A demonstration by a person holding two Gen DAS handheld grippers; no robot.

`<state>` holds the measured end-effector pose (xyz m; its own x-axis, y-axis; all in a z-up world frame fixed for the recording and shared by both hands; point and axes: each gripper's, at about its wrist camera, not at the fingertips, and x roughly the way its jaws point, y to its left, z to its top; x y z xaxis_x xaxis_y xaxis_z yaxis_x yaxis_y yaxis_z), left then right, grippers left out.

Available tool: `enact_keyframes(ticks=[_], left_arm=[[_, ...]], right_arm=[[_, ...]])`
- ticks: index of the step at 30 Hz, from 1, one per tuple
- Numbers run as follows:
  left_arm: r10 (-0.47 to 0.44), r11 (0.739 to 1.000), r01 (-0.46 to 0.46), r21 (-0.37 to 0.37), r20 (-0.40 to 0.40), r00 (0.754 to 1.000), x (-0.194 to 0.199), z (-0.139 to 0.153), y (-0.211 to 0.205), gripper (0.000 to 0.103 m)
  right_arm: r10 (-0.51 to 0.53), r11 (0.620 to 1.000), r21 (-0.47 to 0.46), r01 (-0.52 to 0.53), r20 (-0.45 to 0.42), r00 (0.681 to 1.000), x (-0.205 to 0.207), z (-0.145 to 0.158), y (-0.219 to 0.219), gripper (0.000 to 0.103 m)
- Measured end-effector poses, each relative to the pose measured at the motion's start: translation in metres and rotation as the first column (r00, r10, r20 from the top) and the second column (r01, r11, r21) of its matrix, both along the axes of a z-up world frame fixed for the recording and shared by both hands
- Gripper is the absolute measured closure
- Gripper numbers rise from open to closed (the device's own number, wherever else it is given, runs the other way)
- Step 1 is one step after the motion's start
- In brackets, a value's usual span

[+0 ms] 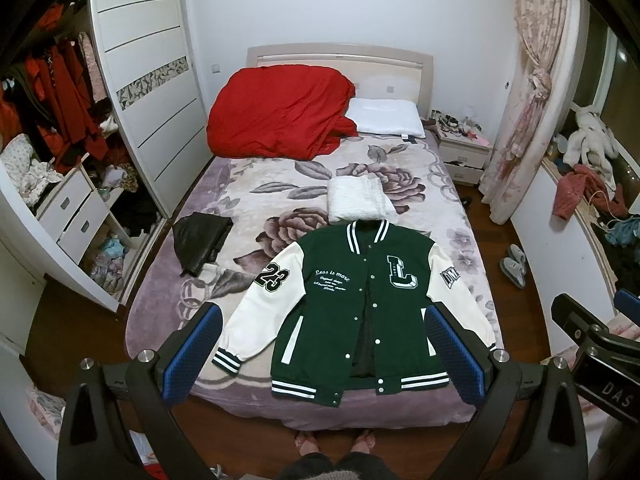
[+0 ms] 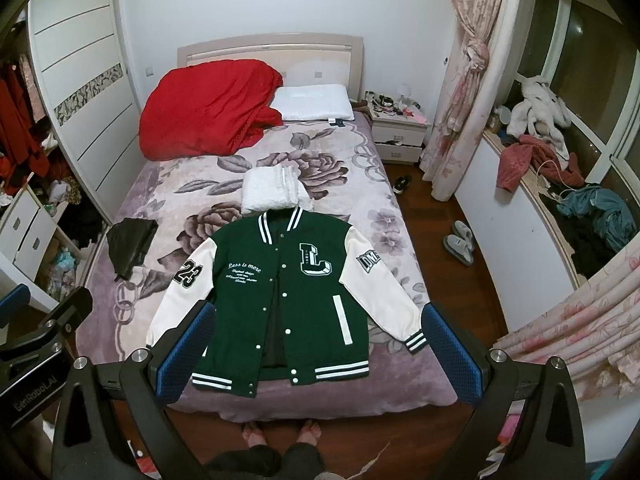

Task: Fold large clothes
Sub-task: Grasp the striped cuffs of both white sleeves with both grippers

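Two hand-held grippers are up in front of me above the foot of the bed, and I read both as released, blue-padded fingers spread wide with nothing between them. Starting at my far left, beyond the left gripper, I see a white sliding wardrobe with red garments hanging in its uncovered side. Further in, ahead and left of that gripper's left finger, a folded black leather-look garment lies on the floral pink-and-purple blanket covering the bed. Straight ahead, framed between the fingers of each gripper, the green varsity jacket with white sleeves lies flat and face up at the foot of the bed, collar away from me, sleeves angled outward, snaps partly undone near the hem; neither gripper touches it. Just past its collar sits a folded white fleecy textile, touching or nearly touching the collar, I cannot tell which. Well beyond, by the headboard, a bunched red quilt rests beside a white pillow. From the right gripper, I see the jacket the same way, and to its right a pair of grey slippers on the wooden floor, then a floral pink curtain tied back by the window.
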<state>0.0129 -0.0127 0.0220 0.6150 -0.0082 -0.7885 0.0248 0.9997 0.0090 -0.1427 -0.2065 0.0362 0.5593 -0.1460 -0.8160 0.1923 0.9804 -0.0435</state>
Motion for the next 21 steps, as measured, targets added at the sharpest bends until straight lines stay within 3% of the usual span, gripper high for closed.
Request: enact_keyframes(ticks=[6,10,15,18,21], left_arm=[[-0.003,1.000,0.003,-0.004,-0.003,1.000,0.004,0.000,-0.005,0.000],[-0.003,1.000,0.003,-0.011,-0.008,1.000,0.009,-0.004,-0.009,0.000],[0.017,1.000,-0.018,0.020,0.033,0.999,0.029,-0.036,-0.008,0.000],[0.034,0.996,-0.039,0.077,0.064,0.997,0.053,-0.069,-0.011,0.000],[0.044,0.989,-0.050,0.138,0.043,0.998,0.084,-0.117,-0.020,0.000]], right_arm=[[-0.001,1.000,0.003,0.001,0.000,1.000,-0.004,-0.005,-0.001,0.000],[-0.005,1.000,0.005,0.005,-0.009,1.000,0.006,0.009,-0.002,0.000],[-0.024,0.999,0.024,0.025,-0.030,0.999,0.023,0.013,-0.003,0.000],[-0.058,0.993,0.097,0.061,-0.029,0.998,0.041,-0.020,-0.020,0.000],[-0.173,0.970,0.159,0.185,-0.085,0.981,0.061,-0.081,-0.059,0.000]])
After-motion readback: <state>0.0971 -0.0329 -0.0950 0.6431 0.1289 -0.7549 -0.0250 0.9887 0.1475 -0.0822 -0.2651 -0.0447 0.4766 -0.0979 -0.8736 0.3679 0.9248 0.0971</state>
